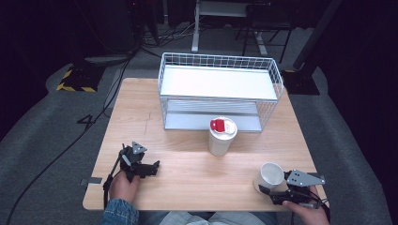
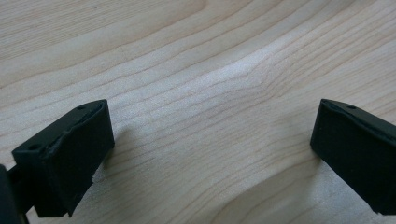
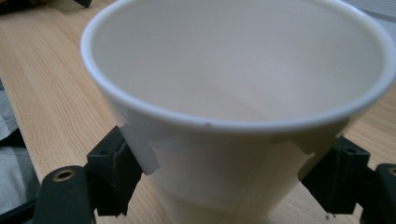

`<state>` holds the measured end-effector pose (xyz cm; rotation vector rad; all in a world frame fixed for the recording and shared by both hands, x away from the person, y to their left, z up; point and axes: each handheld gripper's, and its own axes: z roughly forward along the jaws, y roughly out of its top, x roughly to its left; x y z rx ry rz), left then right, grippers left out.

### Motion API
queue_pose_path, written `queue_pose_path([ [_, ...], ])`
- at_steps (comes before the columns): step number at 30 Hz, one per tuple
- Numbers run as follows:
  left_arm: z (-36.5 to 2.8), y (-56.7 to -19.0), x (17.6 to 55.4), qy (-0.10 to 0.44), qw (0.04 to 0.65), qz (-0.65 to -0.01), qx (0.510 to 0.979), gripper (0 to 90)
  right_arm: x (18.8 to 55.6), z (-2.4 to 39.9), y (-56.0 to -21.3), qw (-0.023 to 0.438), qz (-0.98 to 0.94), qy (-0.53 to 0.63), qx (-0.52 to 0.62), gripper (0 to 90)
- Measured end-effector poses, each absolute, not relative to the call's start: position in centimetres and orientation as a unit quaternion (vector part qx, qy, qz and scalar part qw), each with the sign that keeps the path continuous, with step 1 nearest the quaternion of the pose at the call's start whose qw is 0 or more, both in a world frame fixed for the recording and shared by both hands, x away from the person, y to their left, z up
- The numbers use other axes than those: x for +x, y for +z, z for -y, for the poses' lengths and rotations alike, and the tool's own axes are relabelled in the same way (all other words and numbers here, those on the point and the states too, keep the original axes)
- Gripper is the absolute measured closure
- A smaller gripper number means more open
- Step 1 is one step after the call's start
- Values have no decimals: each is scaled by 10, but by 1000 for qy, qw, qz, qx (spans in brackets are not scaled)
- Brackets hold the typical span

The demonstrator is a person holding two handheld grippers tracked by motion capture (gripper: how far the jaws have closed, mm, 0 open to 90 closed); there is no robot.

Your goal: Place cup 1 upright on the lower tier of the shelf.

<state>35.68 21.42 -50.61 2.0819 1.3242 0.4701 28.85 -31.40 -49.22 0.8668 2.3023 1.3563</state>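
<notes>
High view: a white cup (image 1: 271, 175) is sitting gripped at the near right corner of the tabletop (image 1: 187, 173).
A lidded cup (image 1: 221, 136) with a red tab is standing mid-tabletop, just in front of a wire basket (image 1: 220, 91) and well apart from both hands. The right hand-held gripper (image 1: 270, 191) is clenching the white cup, its jaws pressing the wall on both sides in the right gripper view, below the rim (image 3: 233, 122). The left hand-held gripper (image 1: 152, 167) is resting near the left edge, its jaws standing wide apart over bare wood (image 2: 210, 116) and grasping nothing.
</notes>
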Motion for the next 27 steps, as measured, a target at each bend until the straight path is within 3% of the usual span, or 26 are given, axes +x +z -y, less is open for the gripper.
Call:
queue_pose_path([
  [14,-214,-506,357,178,310,-501,788,0,290,315,-484,165,-805,480,307,225],
  [27,-214,-506,357,178,310,-501,788,0,302,307,-453,185,-796,489,304,225],
])
